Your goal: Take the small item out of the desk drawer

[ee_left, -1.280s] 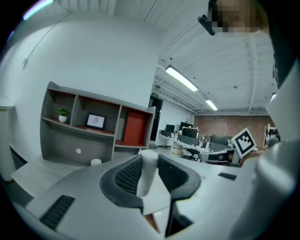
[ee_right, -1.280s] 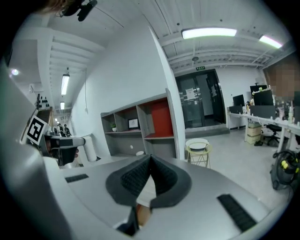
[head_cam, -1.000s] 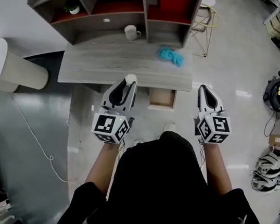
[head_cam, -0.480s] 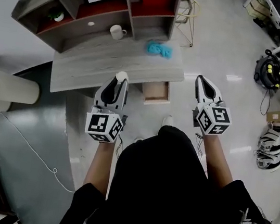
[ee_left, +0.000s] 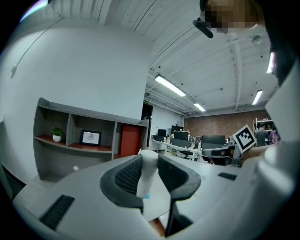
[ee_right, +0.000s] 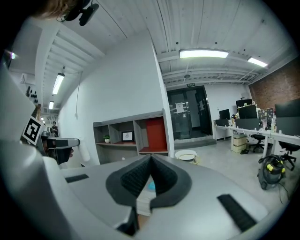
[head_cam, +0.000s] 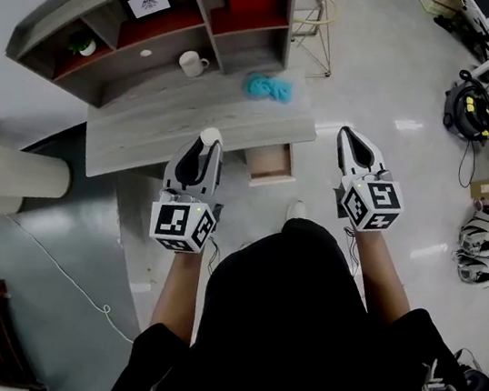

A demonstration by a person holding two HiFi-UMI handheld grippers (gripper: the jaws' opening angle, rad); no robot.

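Note:
The grey wooden desk (head_cam: pixel 174 119) has its small drawer (head_cam: pixel 270 165) pulled open under the front edge; the inside shows bare light wood. My left gripper (head_cam: pixel 207 144) hovers over the desk's front edge, left of the drawer, shut on a small white item (head_cam: pixel 210 136). In the left gripper view the white item (ee_left: pixel 148 172) stands upright between the black pads (ee_left: pixel 125 177). My right gripper (head_cam: pixel 344 136) is held over the floor to the right of the drawer, shut and empty. In the right gripper view its jaws (ee_right: pixel 151 162) meet at the tips.
A blue cloth (head_cam: pixel 271 87) and a white mug (head_cam: pixel 190 63) lie on the desk top. The shelf unit (head_cam: pixel 163 11) behind holds a framed picture (head_cam: pixel 149 4) and a small plant (head_cam: pixel 85 45). A wire stool (head_cam: pixel 313 8) stands beyond; gear lies on the floor at right (head_cam: pixel 468 106).
The head view has shifted, so the desk now sits further up and left. Both grippers keep their places before the body; the left still holds the white item.

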